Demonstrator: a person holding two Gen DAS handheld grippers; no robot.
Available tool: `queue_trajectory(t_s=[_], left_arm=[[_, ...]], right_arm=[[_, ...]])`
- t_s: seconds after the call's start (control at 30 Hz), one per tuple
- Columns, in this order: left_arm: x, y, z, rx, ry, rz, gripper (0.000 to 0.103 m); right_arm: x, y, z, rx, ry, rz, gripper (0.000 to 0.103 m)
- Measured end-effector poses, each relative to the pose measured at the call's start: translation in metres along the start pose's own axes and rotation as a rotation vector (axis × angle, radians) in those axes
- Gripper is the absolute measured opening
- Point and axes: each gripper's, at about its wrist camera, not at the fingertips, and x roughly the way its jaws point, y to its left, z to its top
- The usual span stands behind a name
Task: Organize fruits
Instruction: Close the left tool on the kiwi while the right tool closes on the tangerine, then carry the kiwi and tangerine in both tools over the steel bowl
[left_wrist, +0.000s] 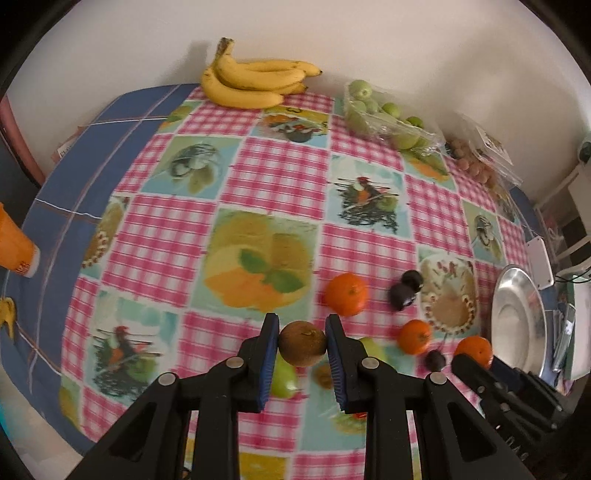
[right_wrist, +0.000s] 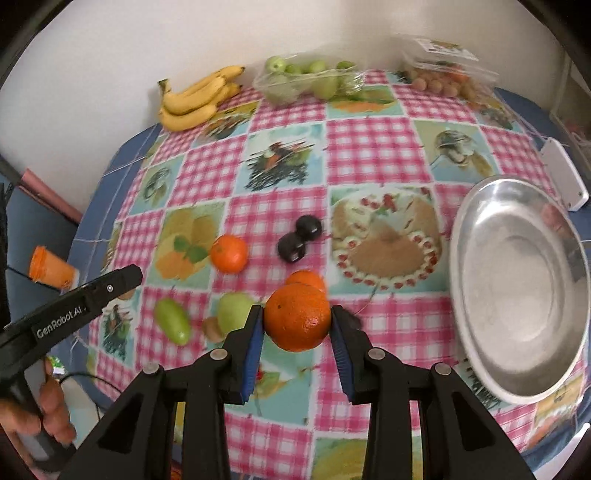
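Fruits: I see loose pieces on the checked tablecloth (left_wrist: 280, 173), with two lifted clear of it.
Left gripper (left_wrist: 302, 341): my left jaws pinch a brown kiwi (left_wrist: 303, 343), one blue pad on each side, held above the cloth.
Right gripper (right_wrist: 297, 323): my right jaws pinch an orange (right_wrist: 297, 322), also off the cloth.
Left view only: a second dark plum (left_wrist: 435, 360) near the lower mandarin (left_wrist: 414, 336); the right gripper's body at the lower right, its orange showing at the tip.
Right view only: the whole inside of the metal bowl (right_wrist: 476, 317), bare; a person's hand (right_wrist: 48, 417) on the left gripper's handle; a second kiwi (right_wrist: 213, 328) touching a green pear (right_wrist: 234, 312); an oblong green fruit (right_wrist: 172, 320) beside them.
Both views: a mandarin (right_wrist: 229, 253) and a pair of dark plums (right_wrist: 300, 238) touching each other at mid-cloth; bananas (left_wrist: 251, 79), bagged green apples (left_wrist: 384, 114) and a clear box of small brown fruit (right_wrist: 443, 79) along the far wall.
Bowl position: at the right edge of the table, well apart from the far row.
Unclear: motion blur; I cannot tell what the small brown fruit is.
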Motion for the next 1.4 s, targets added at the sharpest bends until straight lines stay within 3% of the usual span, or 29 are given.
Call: queue_trajectory(t_s=[0.53, 0.97, 1.4], left_arm=[[0.018, -0.076, 0.0, 0.105, 0.023, 0.045, 0.028], [0.023, -0.181, -0.008, 0.334, -0.006, -0.024, 0.028], [0.036, -0.257, -0.027, 0.507, -0.024, -0.109, 0.028]], right_arm=[[-0.017, -0.071, 0.008, 0.134, -0.073, -0.086, 0.037], [-0.036, -0.169, -0.002, 0.388, -0.112, -0.19, 0.037], [-0.035, -0.208, -0.009, 0.497, -0.114, -0.205, 0.037]])
